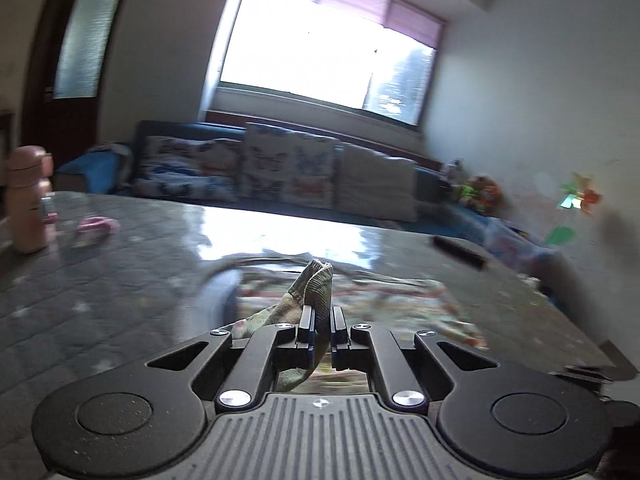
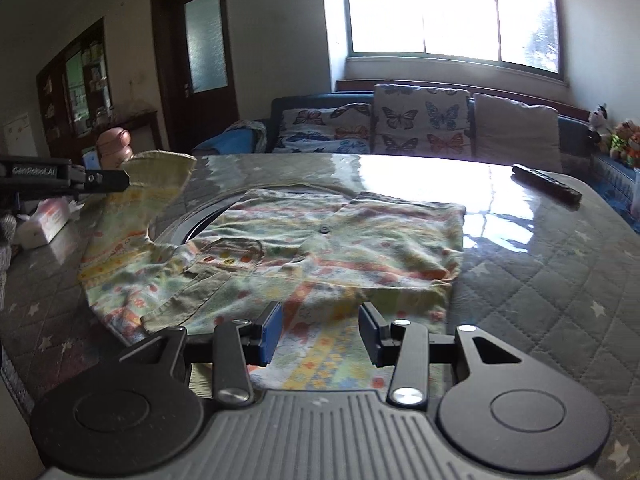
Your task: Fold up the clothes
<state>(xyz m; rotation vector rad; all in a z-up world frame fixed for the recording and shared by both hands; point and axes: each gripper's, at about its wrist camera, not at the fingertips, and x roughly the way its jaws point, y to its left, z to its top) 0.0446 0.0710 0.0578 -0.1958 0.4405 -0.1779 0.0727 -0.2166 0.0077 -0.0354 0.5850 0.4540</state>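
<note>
One patterned shirt [image 2: 304, 248] lies spread on the quilted table cover [image 2: 540, 280], pale green with orange and yellow bands, one button at its middle. Beyond the shirt's far right corner lies one remote control [image 2: 546, 187]; left of it stand a pink bottle [image 1: 28, 200] and a tissue pack [image 2: 46, 220]. The left gripper [image 1: 319, 320] pinches the shirt's sleeve [image 2: 160, 176], lifted; the right gripper [image 2: 320, 334] hangs parted over the near hem.
</note>
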